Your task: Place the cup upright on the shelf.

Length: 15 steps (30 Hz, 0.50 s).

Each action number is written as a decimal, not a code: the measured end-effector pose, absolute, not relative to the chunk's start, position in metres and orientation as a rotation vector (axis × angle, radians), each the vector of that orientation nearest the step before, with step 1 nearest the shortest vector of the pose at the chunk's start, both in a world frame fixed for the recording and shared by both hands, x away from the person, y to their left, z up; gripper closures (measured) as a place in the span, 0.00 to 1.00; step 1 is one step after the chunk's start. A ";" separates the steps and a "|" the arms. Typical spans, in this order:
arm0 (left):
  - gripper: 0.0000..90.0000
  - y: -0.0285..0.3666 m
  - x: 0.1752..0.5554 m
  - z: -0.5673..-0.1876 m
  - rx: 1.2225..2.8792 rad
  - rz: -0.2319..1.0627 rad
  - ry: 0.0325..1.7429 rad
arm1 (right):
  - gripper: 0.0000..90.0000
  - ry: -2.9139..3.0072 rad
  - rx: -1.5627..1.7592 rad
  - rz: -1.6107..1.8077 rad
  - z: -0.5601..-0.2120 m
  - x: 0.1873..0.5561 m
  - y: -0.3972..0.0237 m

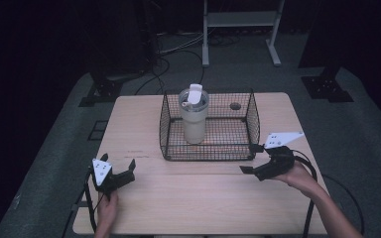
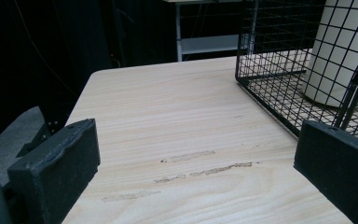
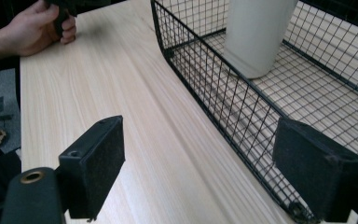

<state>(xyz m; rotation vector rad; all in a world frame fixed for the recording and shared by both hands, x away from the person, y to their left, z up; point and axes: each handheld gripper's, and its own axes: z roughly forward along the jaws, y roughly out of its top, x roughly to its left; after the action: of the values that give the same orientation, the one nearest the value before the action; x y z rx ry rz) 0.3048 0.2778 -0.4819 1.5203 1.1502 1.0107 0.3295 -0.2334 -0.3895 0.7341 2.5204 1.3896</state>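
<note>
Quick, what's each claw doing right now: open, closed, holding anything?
Left claw: open, holding nothing, over the table.
Right claw: open, holding nothing, beside the wire basket.

Tumbler (image 3: pixel 258 35) cut off at top edge in right gripper view; small dark disc (image 1: pixel 235 106) in basket (image 1: pixel 164 124) too small to identify.

Colours on the table
Black wire-grid basket (image 1: pixel 164 126), cream tumbler (image 1: pixel 194 124) with white lid, pale wood-grain table (image 1: pixel 178 198), black grippers.
</note>
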 end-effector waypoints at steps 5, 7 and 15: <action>0.00 0.278 0.305 -0.482 1.521 1.011 1.150 | 0.18 2.518 0.740 1.399 -0.395 0.325 -0.236; 0.00 0.278 0.305 -0.482 1.521 1.011 1.148 | 0.18 2.518 0.735 1.393 -0.399 0.323 -0.238; 0.00 0.278 0.304 -0.482 1.522 1.011 1.151 | 0.18 2.512 0.772 1.401 -0.412 0.317 -0.247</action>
<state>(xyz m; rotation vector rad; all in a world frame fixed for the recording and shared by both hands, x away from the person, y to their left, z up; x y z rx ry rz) 0.3044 0.2777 -0.4816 1.5222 1.1510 1.0109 0.3169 -0.2472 -0.4124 0.7723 2.5121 1.4012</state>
